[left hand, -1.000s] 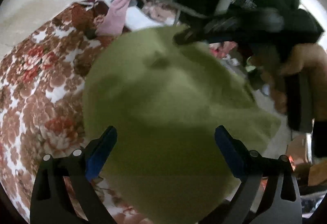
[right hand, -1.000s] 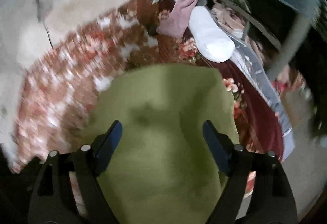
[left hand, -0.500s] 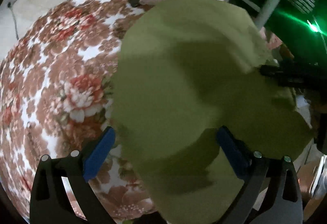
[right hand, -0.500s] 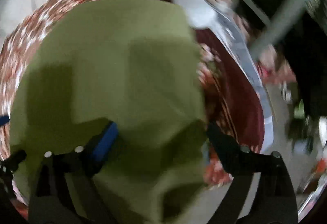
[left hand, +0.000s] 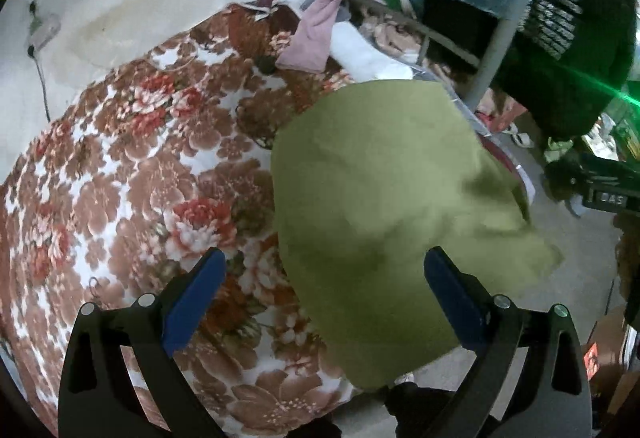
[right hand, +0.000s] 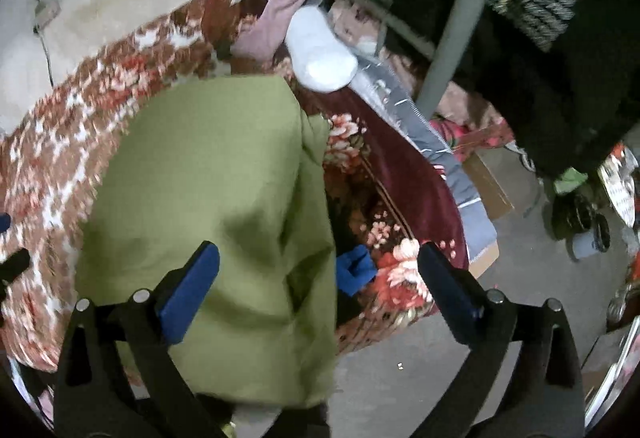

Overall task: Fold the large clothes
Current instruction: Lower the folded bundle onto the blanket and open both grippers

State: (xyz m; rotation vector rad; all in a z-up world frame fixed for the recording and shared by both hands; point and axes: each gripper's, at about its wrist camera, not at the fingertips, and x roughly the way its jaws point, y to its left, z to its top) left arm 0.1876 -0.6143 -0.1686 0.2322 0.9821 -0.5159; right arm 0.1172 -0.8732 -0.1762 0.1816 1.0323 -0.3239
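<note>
1. The olive-green garment (left hand: 384,206) is a soft, matte knit with no print. It lies in a rounded, loosely folded slab on the near edge of the bed, its lower end drooping over the side toward 6 o'clock.
2. In the right wrist view the same garment (right hand: 212,174) shows a thick doubled edge along its 3 o'clock side.
3. The left gripper (left hand: 322,294) stands wide, blue pads apart above the cloth, nothing pinched.
4. The right gripper (right hand: 318,284) is opening, its jaws spread as far as they go; the cloth lies beneath its left finger, ungripped.
5. The floral bedspread (left hand: 132,174) is plush, brown and red blooms on white, spreading toward 9 o'clock.
6. A pink cloth (left hand: 316,38) and a smooth white bundle (right hand: 320,58) sit at 12 o'clock.
7. A grey metal post (left hand: 500,34) rises at 1 o'clock.
</note>
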